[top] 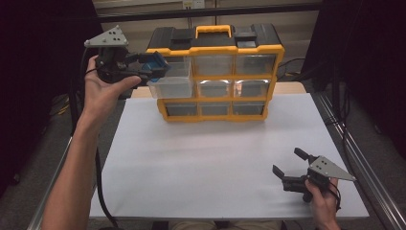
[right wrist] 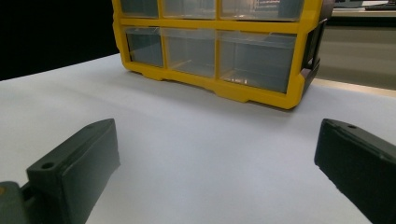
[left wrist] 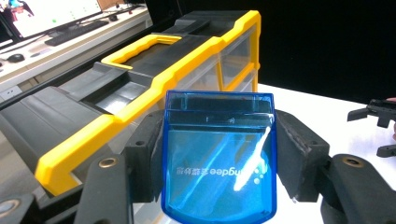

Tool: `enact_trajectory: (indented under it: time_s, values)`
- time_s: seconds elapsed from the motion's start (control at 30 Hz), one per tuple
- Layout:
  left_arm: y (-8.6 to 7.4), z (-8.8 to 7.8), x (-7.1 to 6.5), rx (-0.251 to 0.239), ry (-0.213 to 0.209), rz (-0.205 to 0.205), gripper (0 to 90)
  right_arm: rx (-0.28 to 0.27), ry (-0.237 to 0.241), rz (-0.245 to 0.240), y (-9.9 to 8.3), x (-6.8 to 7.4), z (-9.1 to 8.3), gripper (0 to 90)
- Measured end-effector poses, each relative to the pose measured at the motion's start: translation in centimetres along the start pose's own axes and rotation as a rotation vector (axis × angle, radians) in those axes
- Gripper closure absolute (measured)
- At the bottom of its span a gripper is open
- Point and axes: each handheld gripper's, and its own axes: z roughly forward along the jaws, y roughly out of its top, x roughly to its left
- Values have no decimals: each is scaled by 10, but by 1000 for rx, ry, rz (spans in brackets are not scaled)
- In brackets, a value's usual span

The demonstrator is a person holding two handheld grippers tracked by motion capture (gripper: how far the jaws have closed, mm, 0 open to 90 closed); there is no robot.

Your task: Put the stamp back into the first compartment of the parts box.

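Observation:
A yellow and black drawer cabinet [top: 218, 72] stands at the back of the white table, also seen as the cabinet [left wrist: 140, 88] and the cabinet [right wrist: 219, 51]. Its middle-left clear drawer [top: 171, 87] is pulled out. My left gripper [top: 152, 67] is raised at the cabinet's upper left, just above that drawer, shut on a translucent blue case [top: 157, 64]. In the left gripper view the blue case [left wrist: 218, 154] sits squeezed between both jaws. My right gripper [top: 289, 163] rests open near the table's front right corner, nothing between its jaws.
The white table surface [top: 215, 158] spreads between the cabinet and the front edge. A metal rail [top: 354, 153] runs along the right side. Dark curtains flank the table. A desk with a keyboard [left wrist: 74, 30] lies behind the cabinet.

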Motion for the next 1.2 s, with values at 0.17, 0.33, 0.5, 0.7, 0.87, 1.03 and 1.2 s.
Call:
enact_trajectory:
  time_s: [0.17, 0.33, 0.5, 0.7, 0.87, 1.03, 1.2]
  values:
    - [5, 4, 9, 32, -3, -28, 410, -3, -2, -1, 0, 0, 0, 0]
    - [8, 14, 17, 95, -11, -45, 410, -4, 1, -7, 0, 0, 1, 0]
    - [16, 18, 24, 150, -3, -42, 410, -1, 1, -4, 0, 0, 2, 0]
    - [25, 25, 32, 204, 3, -32, 410, 2, 1, -5, 0, 0, 1, 0]
    - [27, 38, 36, 266, 2, -28, 410, -3, 3, -7, 0, 0, 2, 0]
    - [23, 49, 43, 304, -1, -26, 410, 1, 4, -1, 0, 0, 2, 0]
    - [20, 56, 48, 349, -7, -28, 410, 2, 1, -2, 0, 0, 2, 0]
